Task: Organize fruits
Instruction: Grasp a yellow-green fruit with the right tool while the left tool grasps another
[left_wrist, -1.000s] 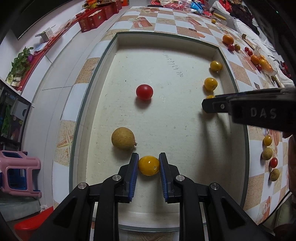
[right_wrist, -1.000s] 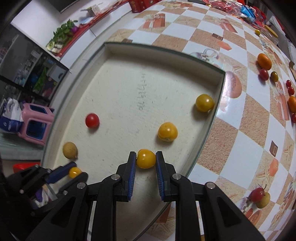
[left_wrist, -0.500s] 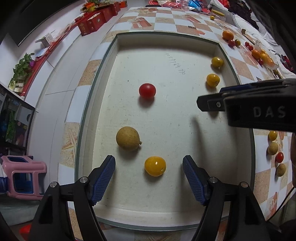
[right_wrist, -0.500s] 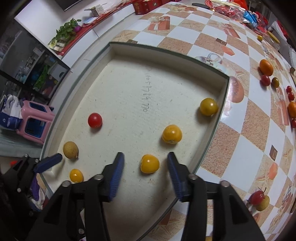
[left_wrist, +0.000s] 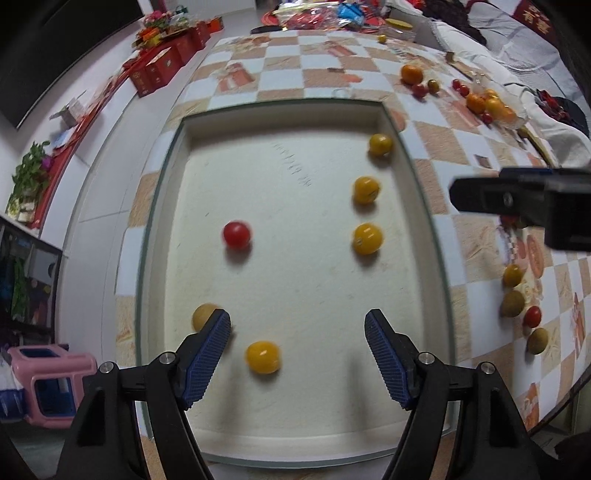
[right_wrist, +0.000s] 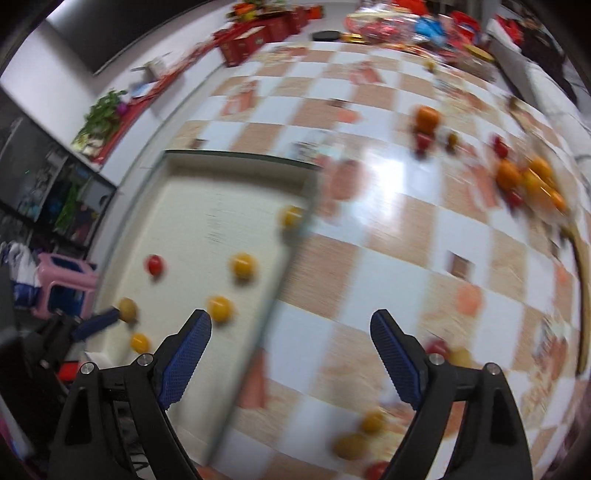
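The left gripper (left_wrist: 298, 354) stands wide, its blue pads well apart, and grips nothing. A yellow tomato (left_wrist: 263, 357) lies on the tray floor between the pads, nearer the left one and touching neither. Just behind the left pad sits a tan round fruit (left_wrist: 202, 315), partly hidden by it. Further in, a red tomato (left_wrist: 236, 234) lies alone towards the left of the white tray (left_wrist: 280, 107). Along the tray's right wall three more yellow tomatoes form a line, one after the other: the nearest (left_wrist: 367, 238), the middle one (left_wrist: 366, 189) and the farthest (left_wrist: 380, 144), close to the far corner.

The right gripper (right_wrist: 291, 356) is opening, already wide, with nothing between its pads. It hangs over the tray's right edge and the checkered tablecloth (right_wrist: 388, 266); that view is blurred. From the left camera its dark body (left_wrist: 524, 199) shows off to the right, above the cloth.

Outside the tray, on the cloth to the right, a small group of loose fruit lies near the table edge: a yellow one (left_wrist: 512, 275), a brownish one (left_wrist: 512, 303), a red one (left_wrist: 532, 316) and another tan one (left_wrist: 537, 340). Far back sits an orange (left_wrist: 412, 74) with small red and dark fruits beside it, and further right a heap of oranges (left_wrist: 487, 105).
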